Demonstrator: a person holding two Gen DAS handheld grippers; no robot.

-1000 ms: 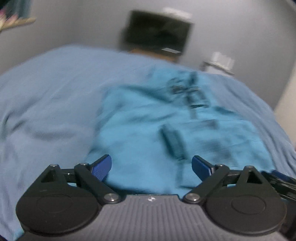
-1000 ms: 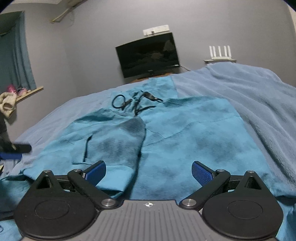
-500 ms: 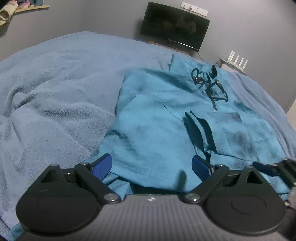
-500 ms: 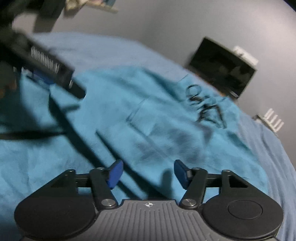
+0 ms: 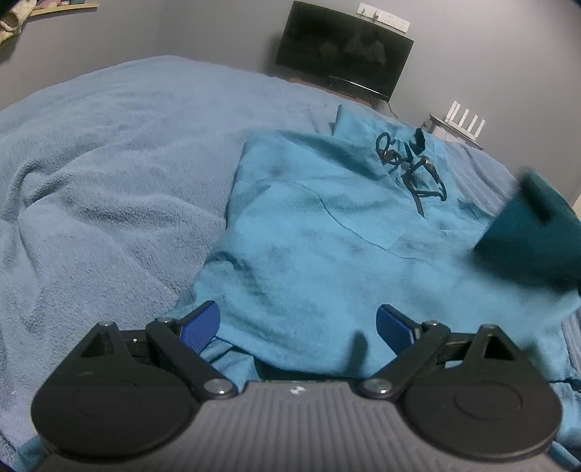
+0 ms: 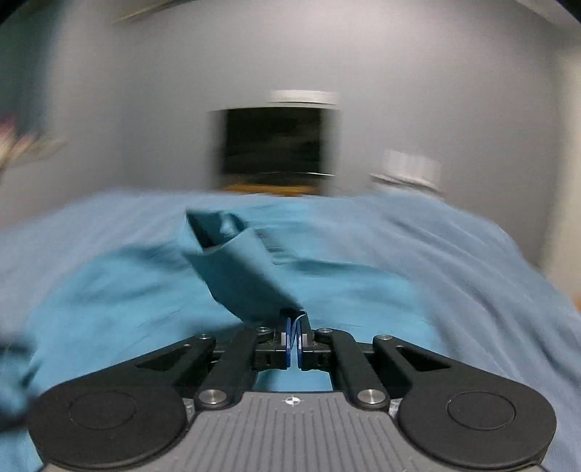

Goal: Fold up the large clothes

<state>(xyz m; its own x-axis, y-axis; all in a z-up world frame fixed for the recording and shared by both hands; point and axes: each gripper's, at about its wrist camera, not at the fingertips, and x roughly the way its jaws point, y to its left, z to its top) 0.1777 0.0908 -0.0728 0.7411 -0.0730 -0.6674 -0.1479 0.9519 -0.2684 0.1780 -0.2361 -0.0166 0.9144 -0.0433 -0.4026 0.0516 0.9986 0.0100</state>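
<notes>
Left edge of the left wrist view: pale blue fuzzy blanket (image 5: 109, 174) covered the bed, rumpled into soft ridges. A wooden shelf (image 5: 61, 6) with some cloth on it sat on the grey wall at top left.

Left gripper (image 5: 297, 325) sat low over the near hem of the teal fleece hoodie (image 5: 308, 247), jaws released and spread wide, blue pads either side of the fabric edge and not pressing on it. Some hem fabric lay between the pads.

The hoodie lay flat on the blanket, centre to right of that view, hood end toward the far wall. Dark drawstring cords (image 5: 410, 163) were tangled on the chest near the neck. A seam line of the front pocket ran across the middle.

Behind it, a black flat-screen TV (image 5: 345, 47) stood against the wall, with a white power strip (image 5: 385, 16) above it and a white four-antenna router (image 5: 466, 123) to its right.

Far right of the left wrist view: a darker teal sleeve (image 5: 530, 232) was raised off the body of the garment, blurred.

Right wrist view was heavily motion-blurred. Right gripper (image 6: 294, 339) was clenched, blue pads nearly together, grasping the sleeve cuff (image 6: 239, 268), which stood up from the pads with its opening facing the camera. Rest of the hoodie and the blanket were smeared below and to the right. The TV (image 6: 272, 141) was visible as a dark blur on the far wall.
</notes>
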